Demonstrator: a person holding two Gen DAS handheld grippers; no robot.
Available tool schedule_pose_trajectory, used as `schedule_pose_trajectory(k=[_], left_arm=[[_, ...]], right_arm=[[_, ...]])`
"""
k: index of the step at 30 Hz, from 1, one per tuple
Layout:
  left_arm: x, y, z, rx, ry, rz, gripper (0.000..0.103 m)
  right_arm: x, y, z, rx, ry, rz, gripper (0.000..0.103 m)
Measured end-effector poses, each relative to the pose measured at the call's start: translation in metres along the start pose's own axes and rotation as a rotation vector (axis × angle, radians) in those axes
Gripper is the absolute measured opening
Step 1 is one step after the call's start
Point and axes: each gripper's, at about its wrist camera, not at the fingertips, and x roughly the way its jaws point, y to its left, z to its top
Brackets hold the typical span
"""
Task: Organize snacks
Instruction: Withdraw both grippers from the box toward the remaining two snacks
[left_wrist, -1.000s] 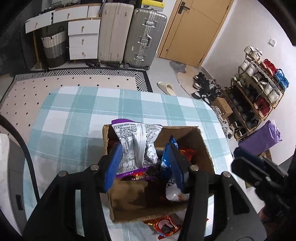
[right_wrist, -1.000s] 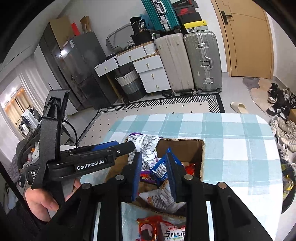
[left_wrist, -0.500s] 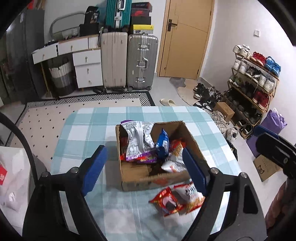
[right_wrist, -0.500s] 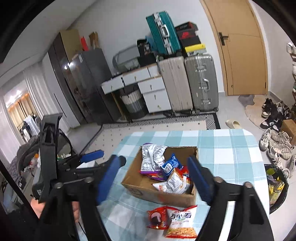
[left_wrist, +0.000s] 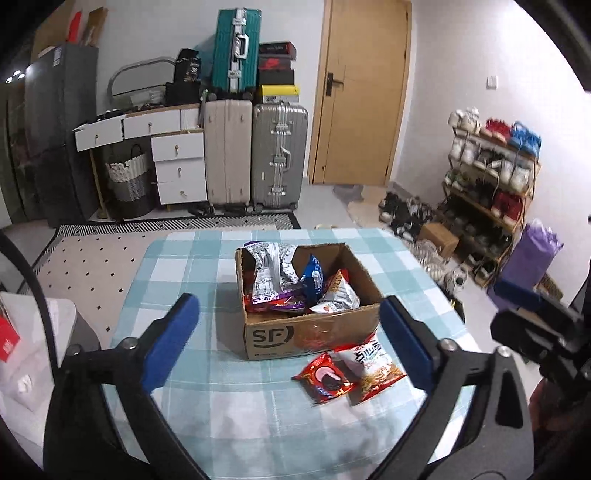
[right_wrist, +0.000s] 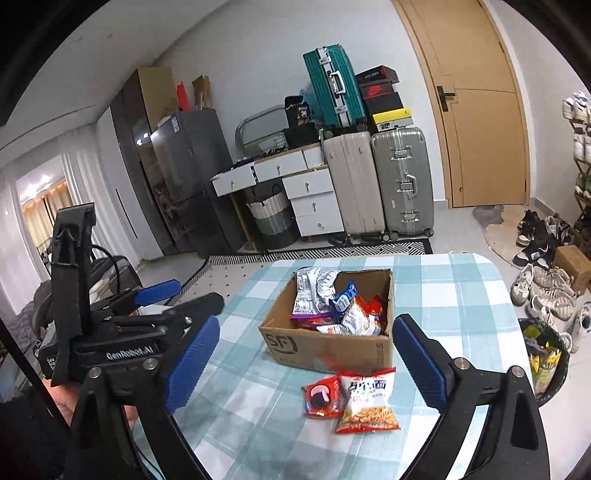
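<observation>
A cardboard box (left_wrist: 273, 338) marked SF sits on the teal checked table (left_wrist: 184, 266). It holds a silver-purple bag (left_wrist: 271, 273), a blue bag (left_wrist: 314, 277) and a white-red bag (left_wrist: 338, 295). In front of the box lie a small red packet (left_wrist: 327, 376) and a noodle packet (left_wrist: 373, 365). My left gripper (left_wrist: 286, 302) hangs back from the box, its jaws opening wide with nothing between them. My right gripper (right_wrist: 306, 321) also stands off the box (right_wrist: 328, 350), jaws opening, empty. The two packets (right_wrist: 349, 398) lie just ahead of it. The left gripper (right_wrist: 181, 299) shows at that view's left.
Suitcases (left_wrist: 255, 155) and white drawers (left_wrist: 177, 166) line the far wall beside a wooden door (left_wrist: 362, 92). A shoe rack (left_wrist: 491, 173) stands on the right. A dark bin (right_wrist: 543, 354) sits by the table's right edge. A patterned rug (left_wrist: 92, 258) covers the floor at left.
Both grippers have drawn back and up from the box. Their jaws went from narrow around bags in the box to wide apart. The bags stay in the box.
</observation>
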Motion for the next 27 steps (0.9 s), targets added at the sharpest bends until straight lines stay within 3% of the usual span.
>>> schedule_pose_trajectory(k=[6, 12, 20, 27], left_arm=[[-0.015, -0.003, -0.019, -0.018, -0.036, 0.027, 0.102], [-0.004, -0.002, -0.043, -0.049, -0.041, 0.042, 0.102], [0.059, 0.016, -0.077, -0.037, -0.008, 0.097, 0.102], [0.106, 0.001, -0.107, 0.070, 0.085, 0.071, 0.102]], right_arm=[[-0.013, -0.008, -0.026, -0.006, -0.035, -0.017, 0.103], [0.007, -0.032, -0.049, 0.040, -0.012, -0.039, 0.103], [0.034, -0.062, -0.090, 0.052, -0.012, -0.098, 0.103], [0.076, -0.081, -0.107, 0.092, 0.120, -0.096, 0.103]])
